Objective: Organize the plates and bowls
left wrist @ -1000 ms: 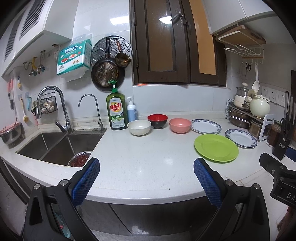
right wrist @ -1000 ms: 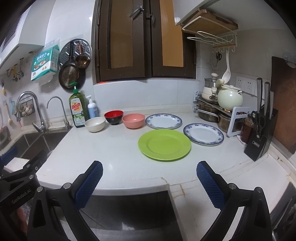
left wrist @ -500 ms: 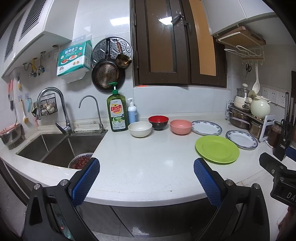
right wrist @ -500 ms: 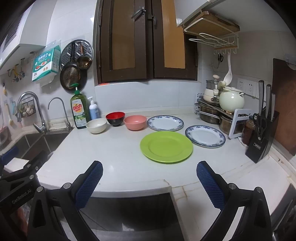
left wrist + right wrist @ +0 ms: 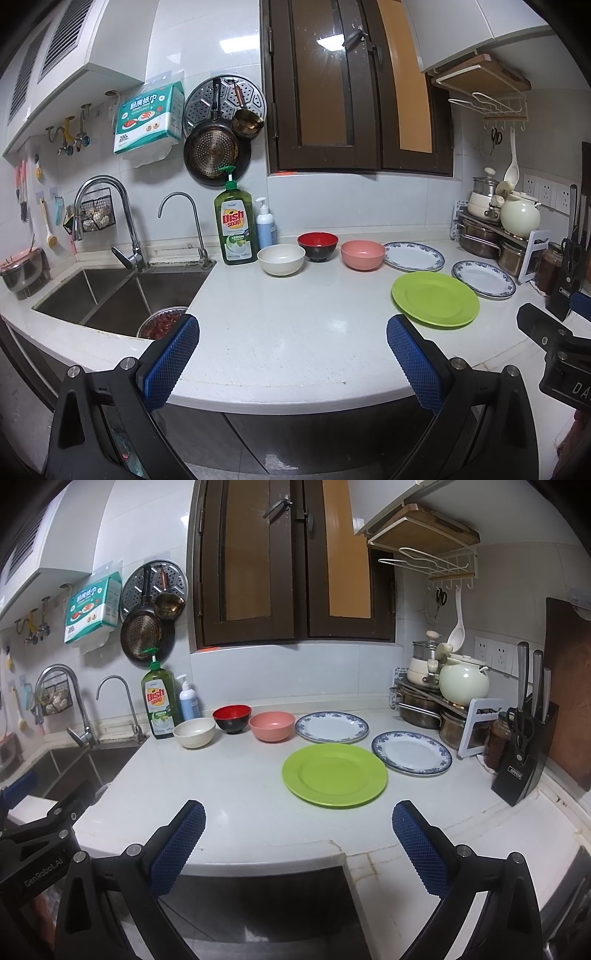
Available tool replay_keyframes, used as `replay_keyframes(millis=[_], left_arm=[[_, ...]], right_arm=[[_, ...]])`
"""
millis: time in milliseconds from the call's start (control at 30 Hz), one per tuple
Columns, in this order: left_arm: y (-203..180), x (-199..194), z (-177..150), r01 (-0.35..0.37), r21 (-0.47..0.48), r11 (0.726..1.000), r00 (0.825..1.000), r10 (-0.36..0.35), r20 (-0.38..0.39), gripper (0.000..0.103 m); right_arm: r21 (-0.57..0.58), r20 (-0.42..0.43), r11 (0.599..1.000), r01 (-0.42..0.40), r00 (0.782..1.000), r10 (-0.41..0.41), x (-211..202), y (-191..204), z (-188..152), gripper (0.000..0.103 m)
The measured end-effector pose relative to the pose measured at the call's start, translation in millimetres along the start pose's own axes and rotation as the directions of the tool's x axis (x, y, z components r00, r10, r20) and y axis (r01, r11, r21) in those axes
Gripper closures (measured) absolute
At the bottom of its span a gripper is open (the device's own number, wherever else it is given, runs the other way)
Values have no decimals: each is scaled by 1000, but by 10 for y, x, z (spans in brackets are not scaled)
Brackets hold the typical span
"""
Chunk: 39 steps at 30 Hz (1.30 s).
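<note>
Six dishes sit mid-frame: three bowls (image 5: pixel 233 725) left, green plate (image 5: pixel 334 774) beside two blue-rimmed plates (image 5: pixel 411 752). Your left gripper (image 5: pixel 293 354) and right gripper (image 5: pixel 298 843) gape empty; thin rims may slip.

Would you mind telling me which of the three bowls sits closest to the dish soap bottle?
The cream-white bowl, at the left end of the row beside the dish soap bottle. The red-and-black bowl and pink bowl sit further right.

"dish soap lemon" on green bottle (image 5: pixel 235 226)
</note>
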<state>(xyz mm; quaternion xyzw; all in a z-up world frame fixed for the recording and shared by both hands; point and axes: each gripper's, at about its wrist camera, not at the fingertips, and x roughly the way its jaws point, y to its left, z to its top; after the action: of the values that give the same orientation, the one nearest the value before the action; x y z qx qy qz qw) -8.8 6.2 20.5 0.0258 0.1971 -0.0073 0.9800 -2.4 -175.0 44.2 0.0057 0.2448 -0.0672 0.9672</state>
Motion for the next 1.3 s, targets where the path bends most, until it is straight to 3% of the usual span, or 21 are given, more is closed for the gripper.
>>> replay_keyframes(millis=[1300], left_arm=[[23,22,33,4,4,1000,1000,-4,3,0]], right_arm=[[-1,-7,1000,-5,1000,5,36,28,50,0]])
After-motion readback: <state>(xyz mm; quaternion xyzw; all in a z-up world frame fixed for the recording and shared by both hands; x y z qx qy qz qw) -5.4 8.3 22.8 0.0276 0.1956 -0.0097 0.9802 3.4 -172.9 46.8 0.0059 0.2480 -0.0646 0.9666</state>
